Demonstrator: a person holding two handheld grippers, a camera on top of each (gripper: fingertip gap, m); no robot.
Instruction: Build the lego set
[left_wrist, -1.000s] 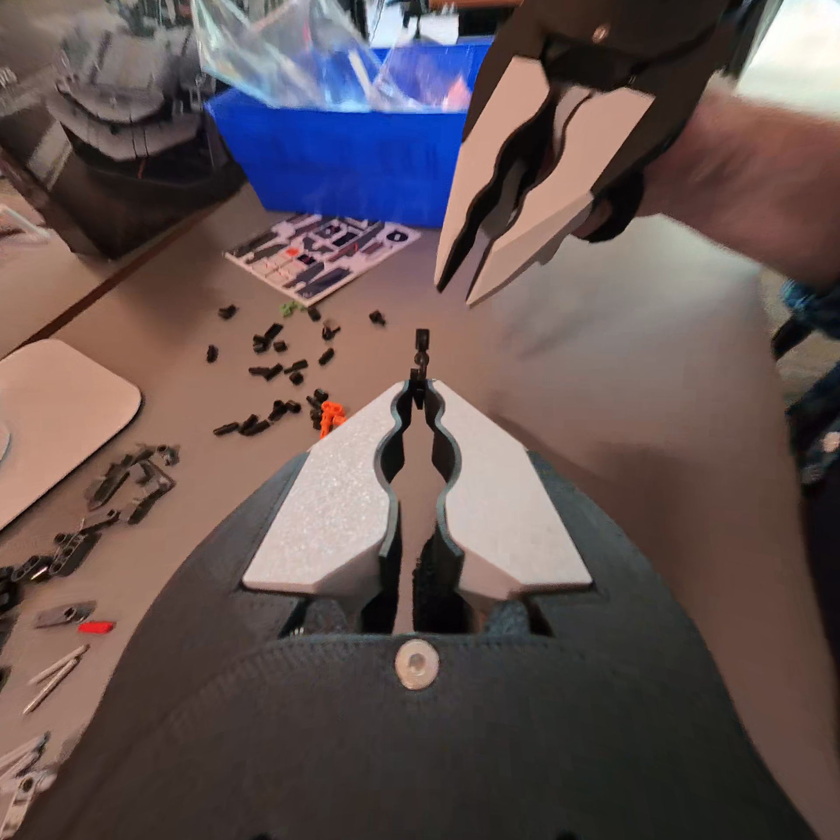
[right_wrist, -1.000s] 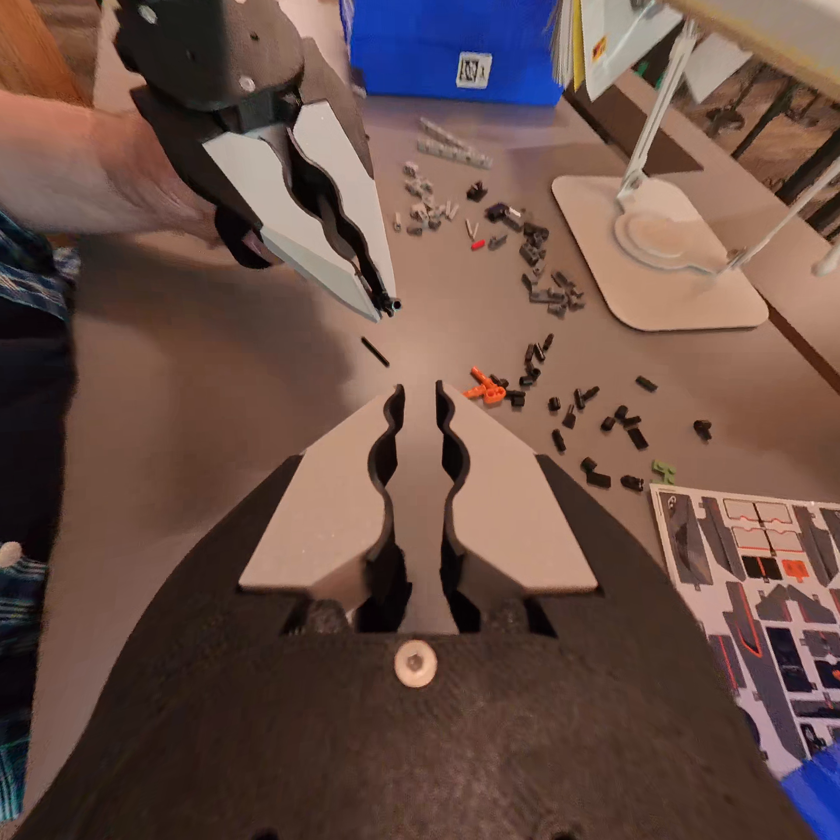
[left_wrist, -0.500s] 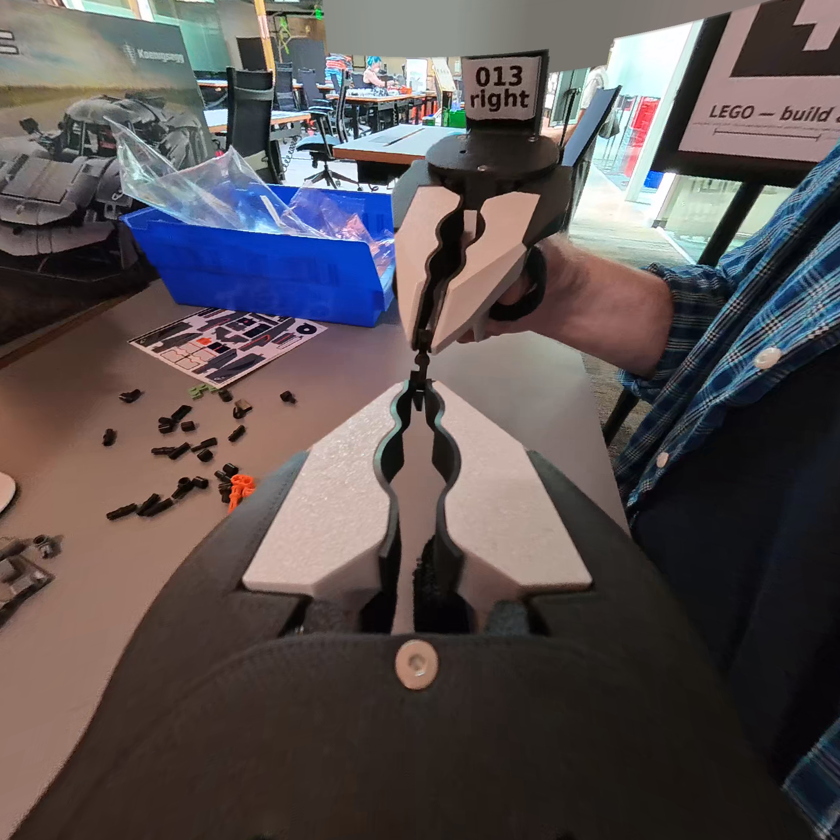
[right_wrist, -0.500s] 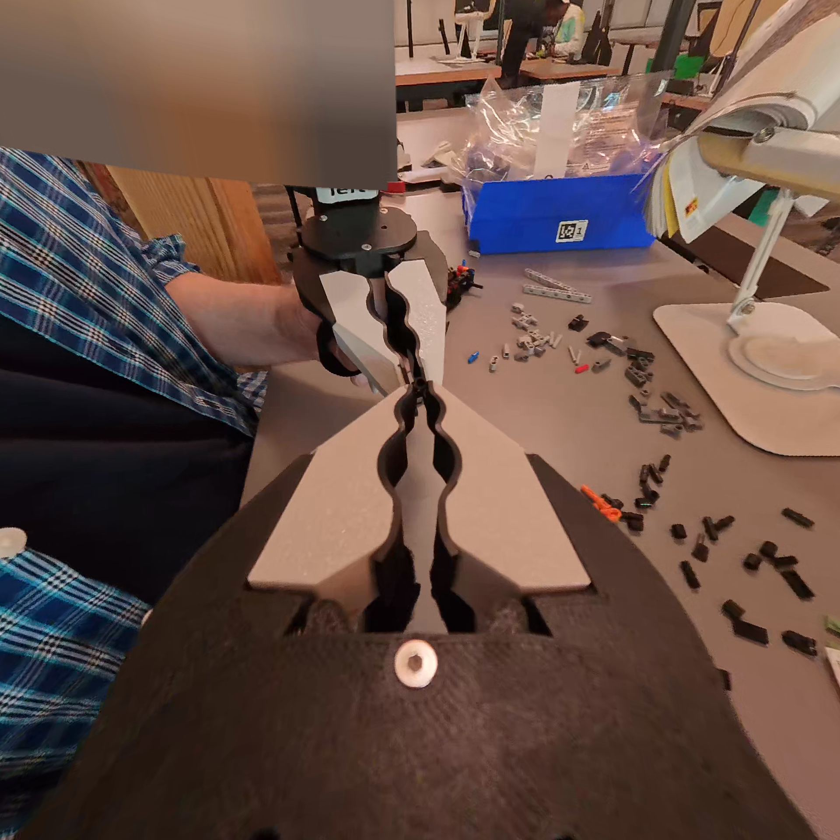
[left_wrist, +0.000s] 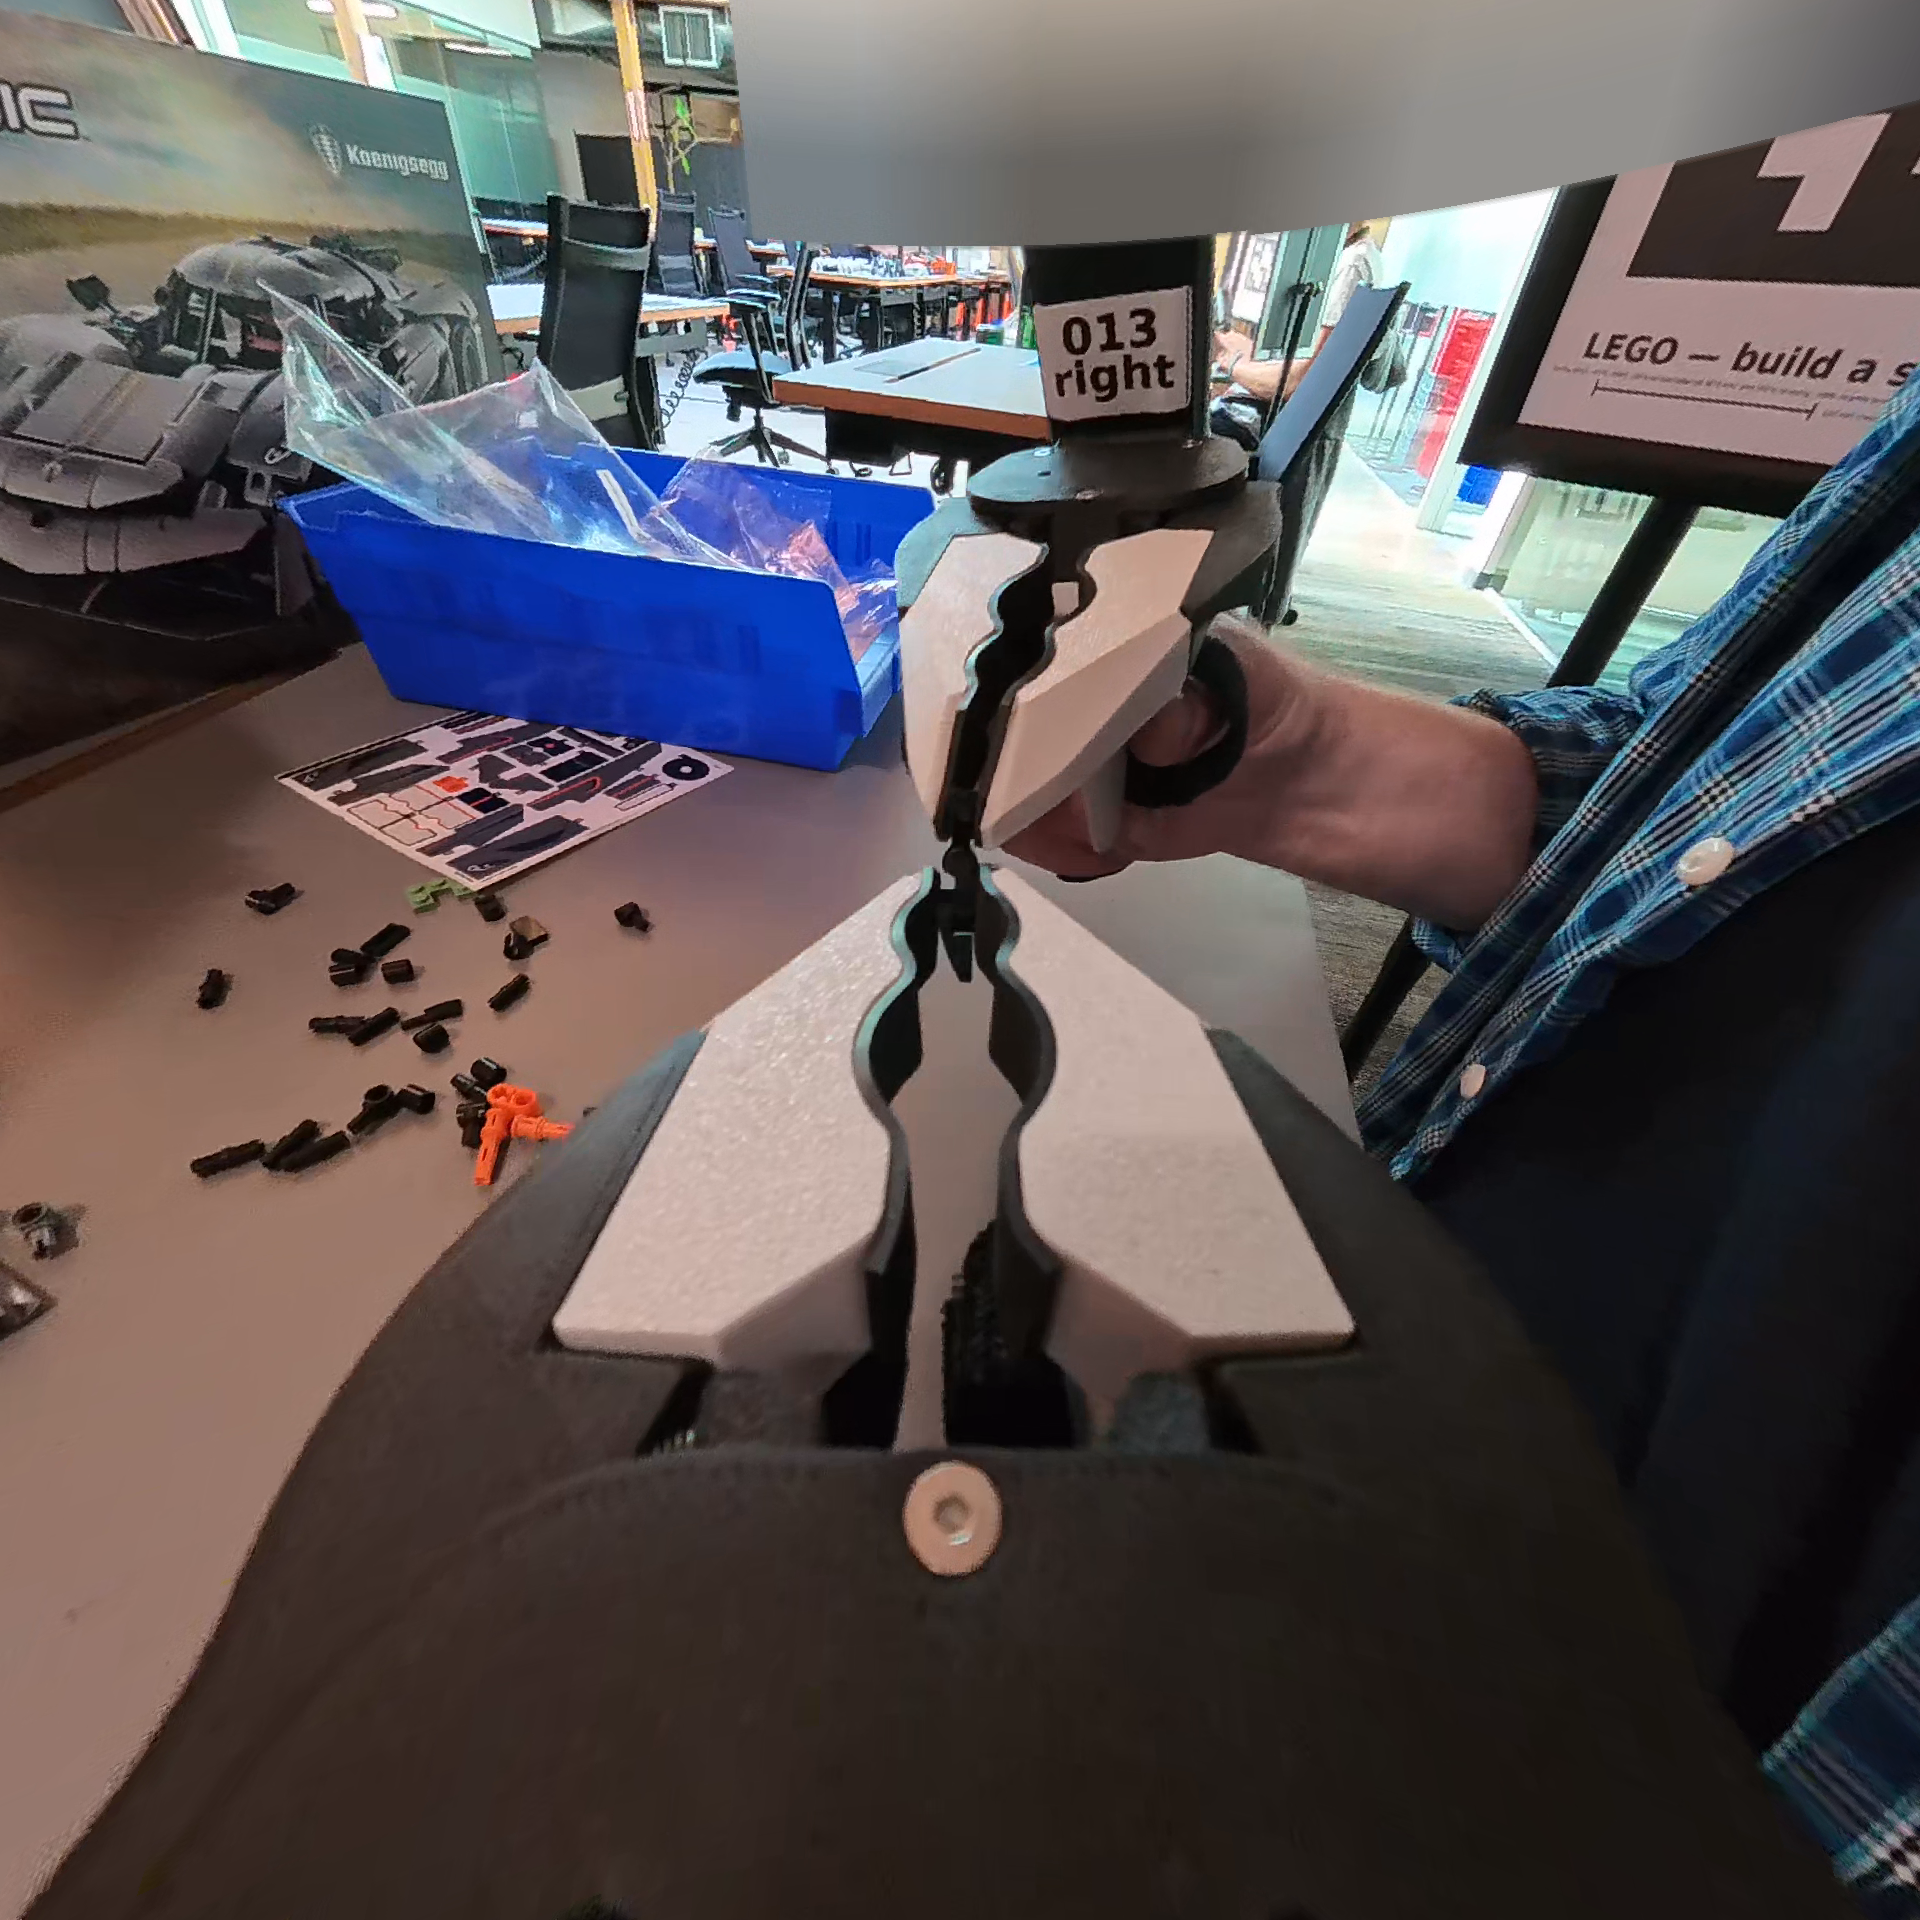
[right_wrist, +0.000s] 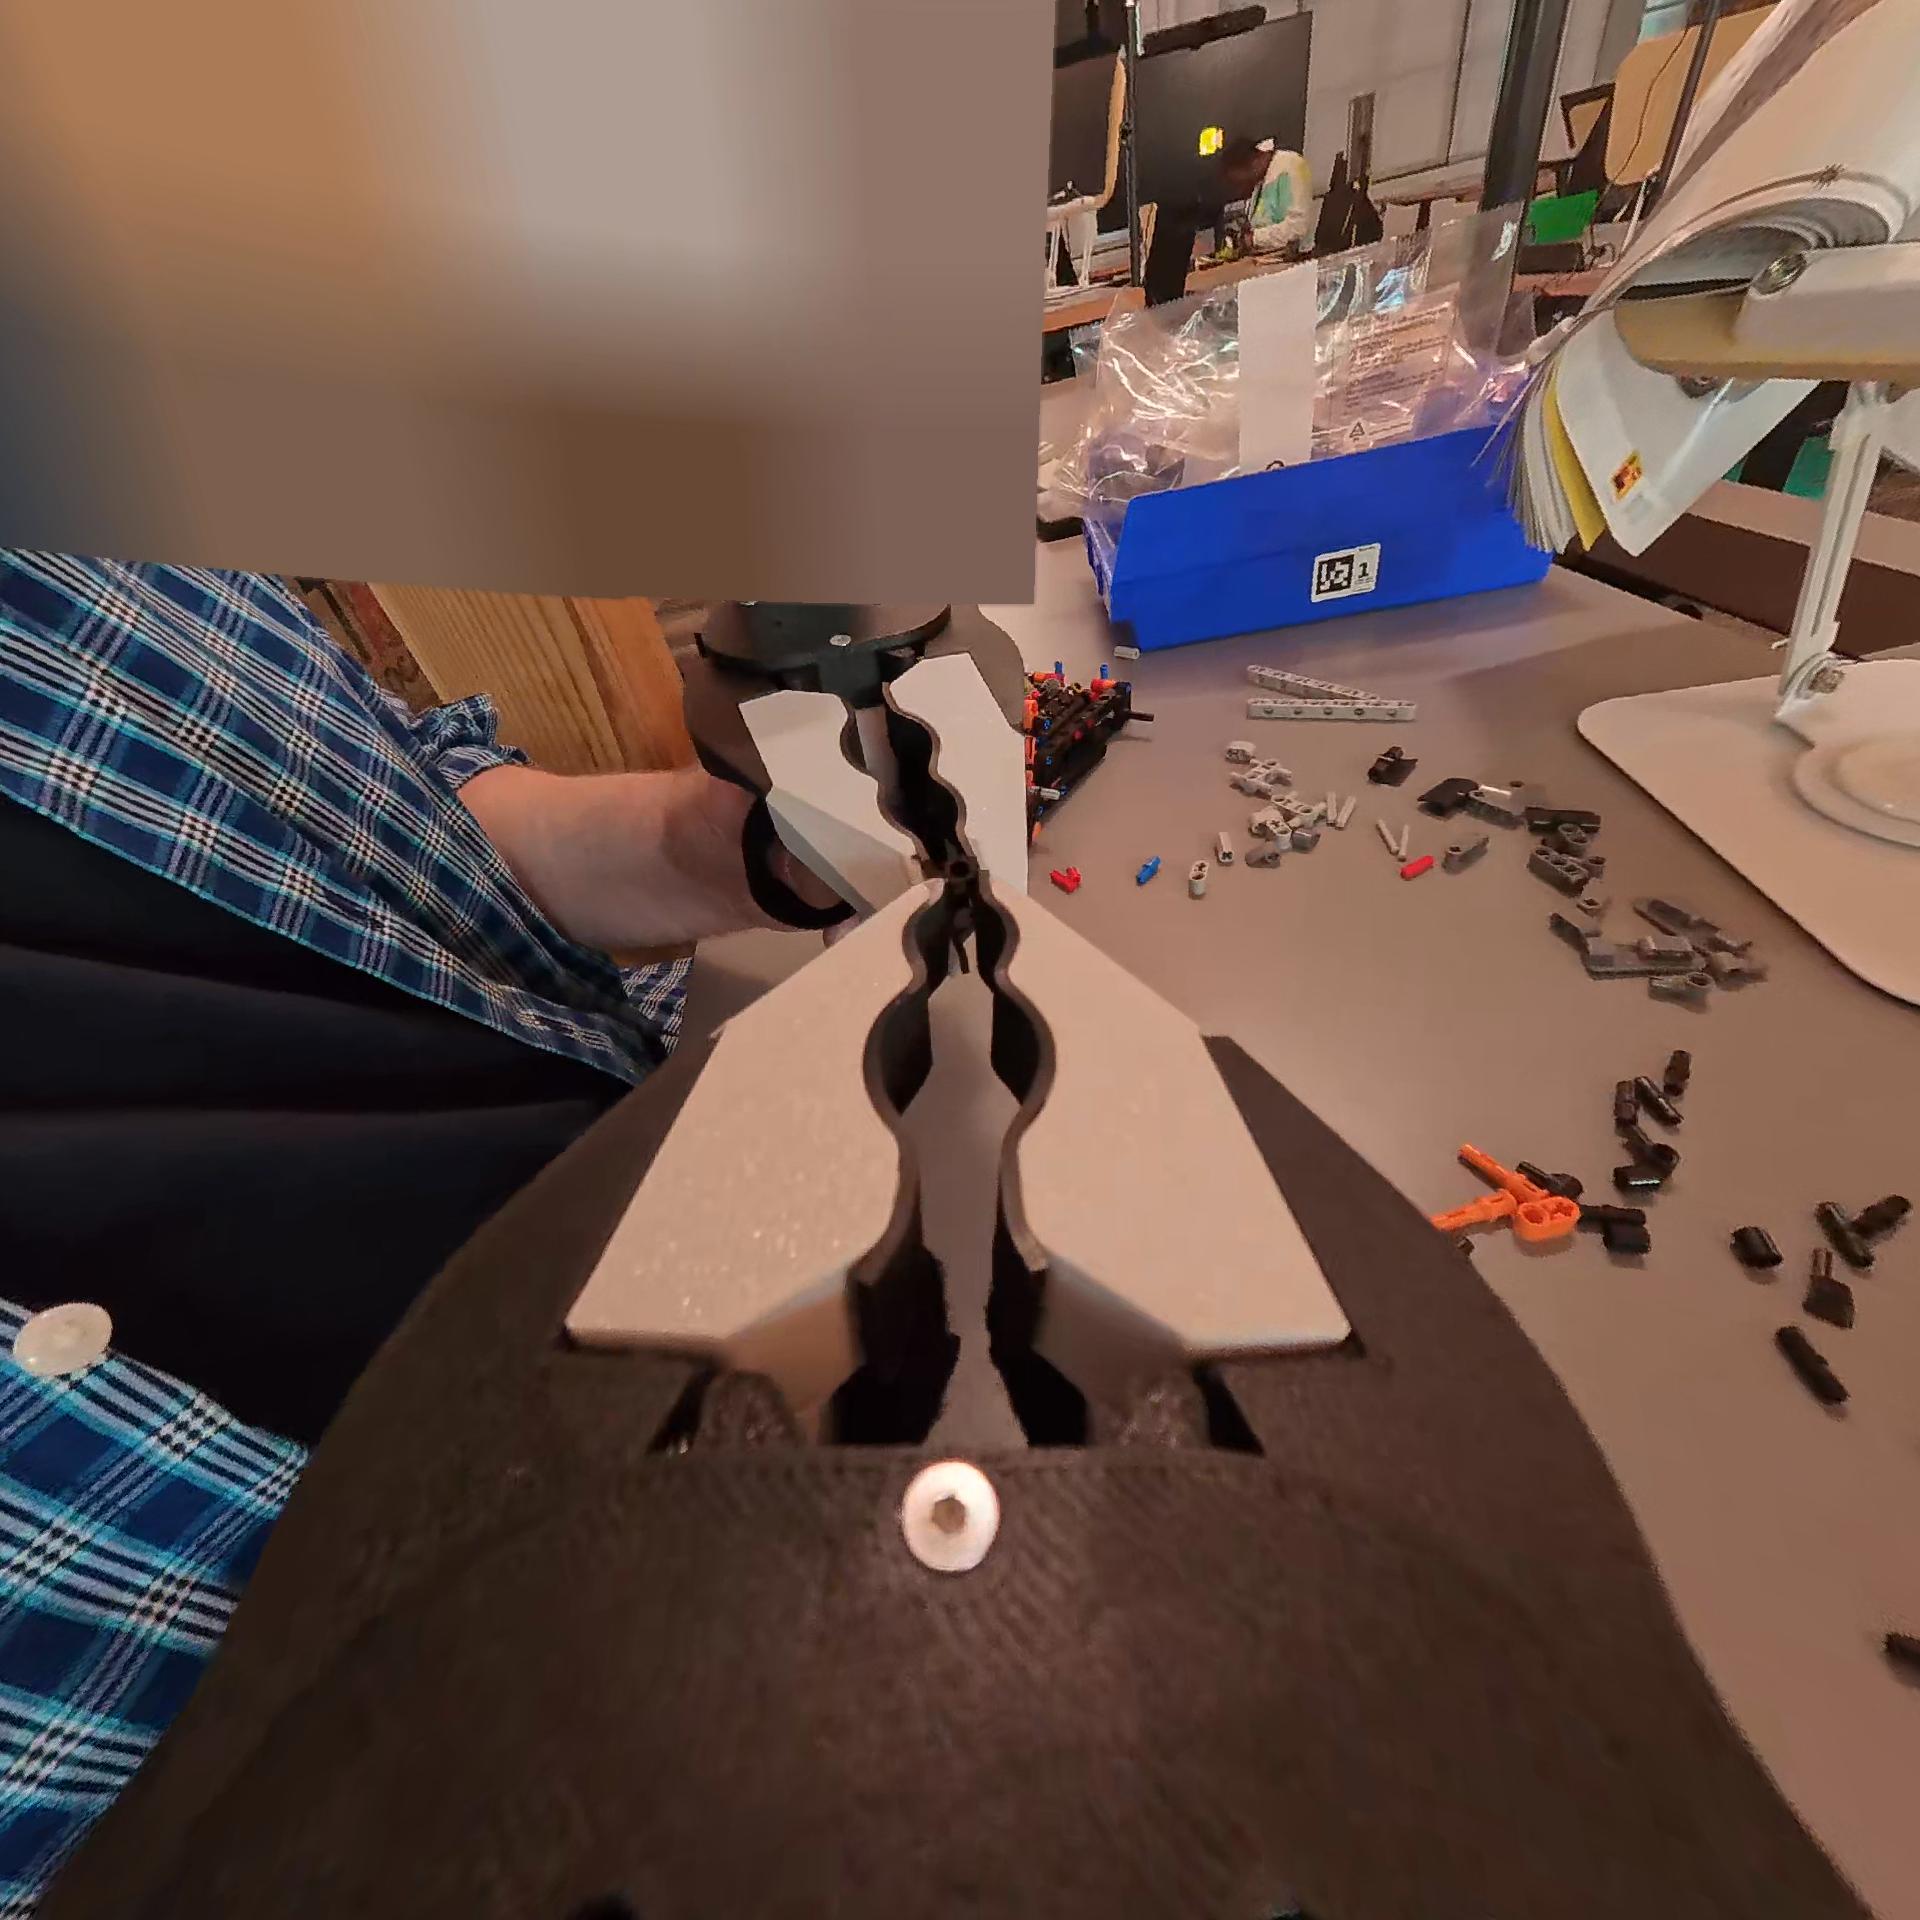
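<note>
both grippers now meeting tip to tip over a small black piece

left wrist view: the left gripper (left_wrist: 958, 914) is pinched on a small black lego piece (left_wrist: 957, 935) at its tips. the right gripper (left_wrist: 961, 821), held by a hand (left_wrist: 1299, 769), points down onto it, tips pressed together on a short black pin (left_wrist: 957, 826). a second ago the right gripper hung apart above; half a second ago it had reached the piece, and it remains there. the two parts touch end to end, clear of the grey table (left_wrist: 156, 1403). loose black pins (left_wrist: 364, 1023) and an orange connector (left_wrist: 506, 1127) lie untouched.

right wrist view: the right gripper (right_wrist: 954, 914) was spread and empty a second ago; now it is closed on the pin, nose to nose with the left gripper (right_wrist: 940, 868). whether the pin is seated cannot be told.

judgement: a mating step is in hand; axial alignment matters, slip is the risk.
</note>
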